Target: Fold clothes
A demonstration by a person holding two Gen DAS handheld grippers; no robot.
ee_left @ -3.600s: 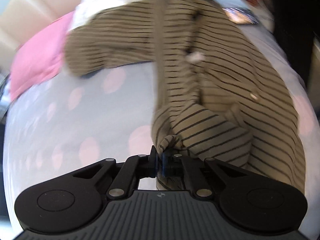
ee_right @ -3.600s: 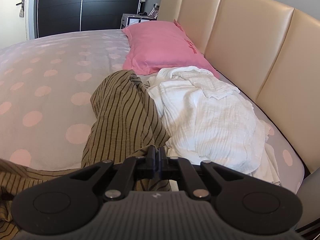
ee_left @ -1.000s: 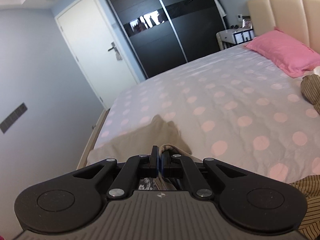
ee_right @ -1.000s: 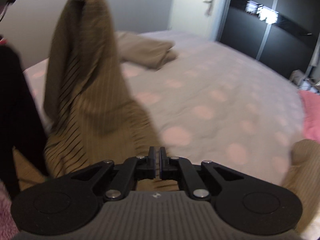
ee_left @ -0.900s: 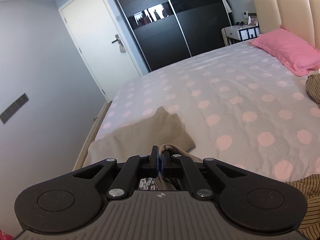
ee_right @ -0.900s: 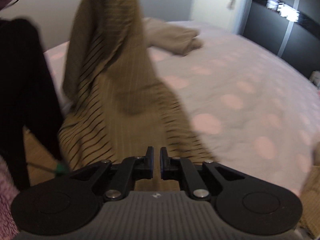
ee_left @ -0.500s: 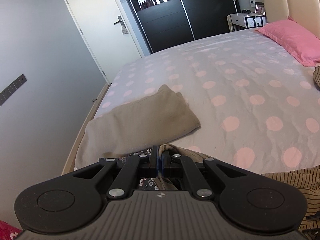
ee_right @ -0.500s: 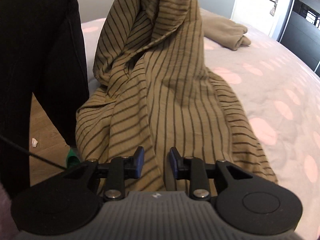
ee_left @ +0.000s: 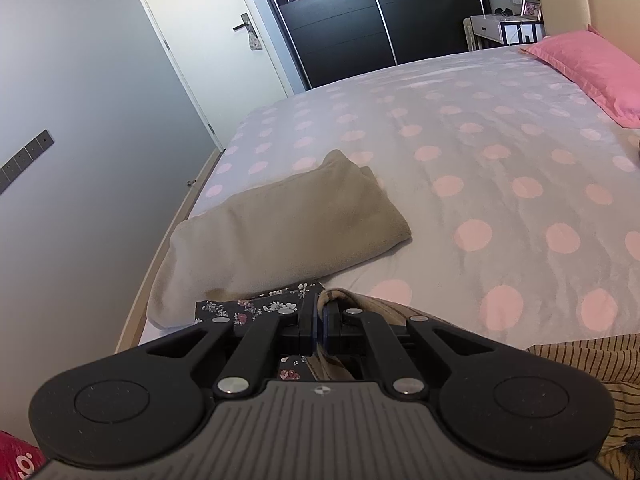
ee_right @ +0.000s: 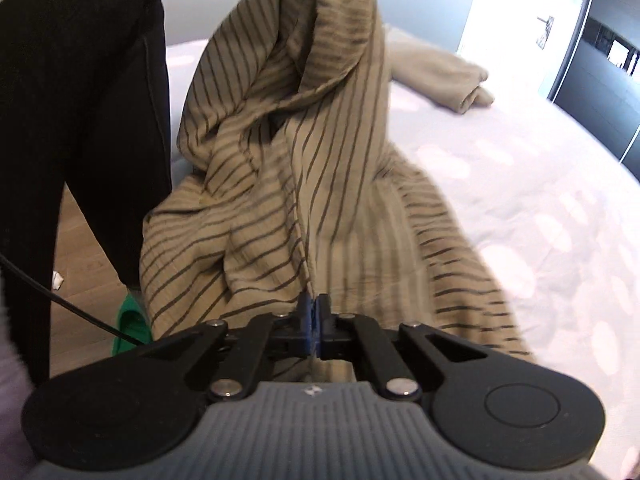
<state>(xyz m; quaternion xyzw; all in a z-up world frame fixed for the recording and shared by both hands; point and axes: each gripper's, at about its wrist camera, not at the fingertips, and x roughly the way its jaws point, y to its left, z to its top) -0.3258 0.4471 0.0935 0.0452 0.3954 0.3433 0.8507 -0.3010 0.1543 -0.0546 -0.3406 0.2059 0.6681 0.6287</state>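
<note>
With both the left gripper (ee_left: 320, 322) and right gripper (ee_right: 313, 312) clamped on the striped garment (ee_right: 304, 168) hanging over the bed's edge (ee_left: 500, 152), spreading them apart should flatten it

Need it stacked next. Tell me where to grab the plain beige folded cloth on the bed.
Grip the folded cloth at its thick rounded end nearest the pink pillow, coming in level from that side: the layers there bunch into one roll that lifts off the bedspread.
</note>
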